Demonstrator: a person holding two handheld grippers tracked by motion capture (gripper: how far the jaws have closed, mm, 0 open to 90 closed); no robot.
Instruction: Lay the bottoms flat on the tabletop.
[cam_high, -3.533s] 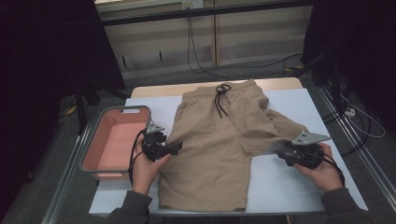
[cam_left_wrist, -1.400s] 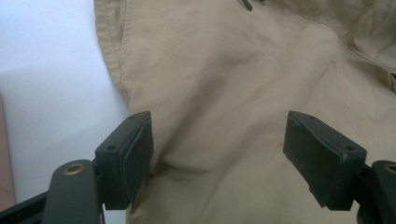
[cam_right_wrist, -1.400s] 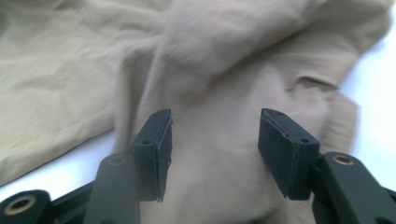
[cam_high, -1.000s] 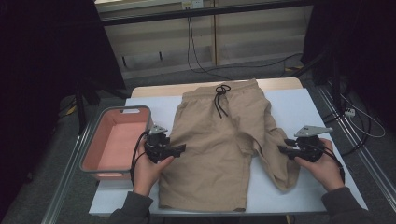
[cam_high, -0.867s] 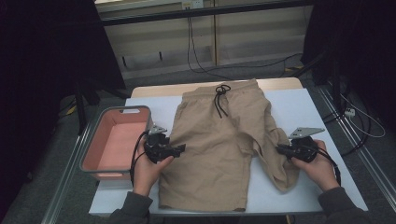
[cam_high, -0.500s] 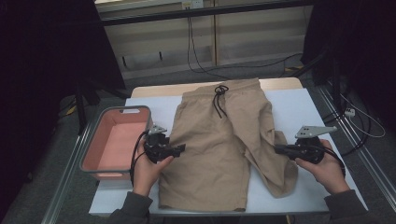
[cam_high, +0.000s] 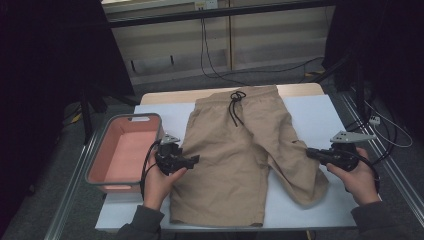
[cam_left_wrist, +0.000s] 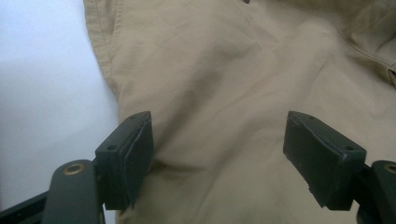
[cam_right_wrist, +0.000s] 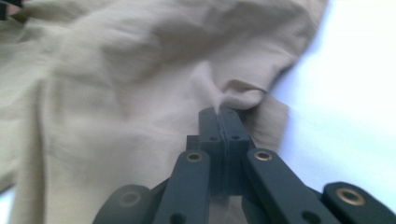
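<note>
High view: one pair of tan shorts (cam_high: 240, 150), two claws, one pink bin (cam_high: 122, 155).

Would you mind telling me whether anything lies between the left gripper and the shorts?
Nothing visible does. The left gripper hangs with its fingers open straight over the shorts, bare tan cloth between them. The pink bin sits off to its side. The right gripper is shut on a fold of a leg.

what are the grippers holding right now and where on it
The right gripper pinches a fold at the outer edge of the tan shorts' right leg. The left gripper holds nothing; its fingers stand open over the fabric.
</note>
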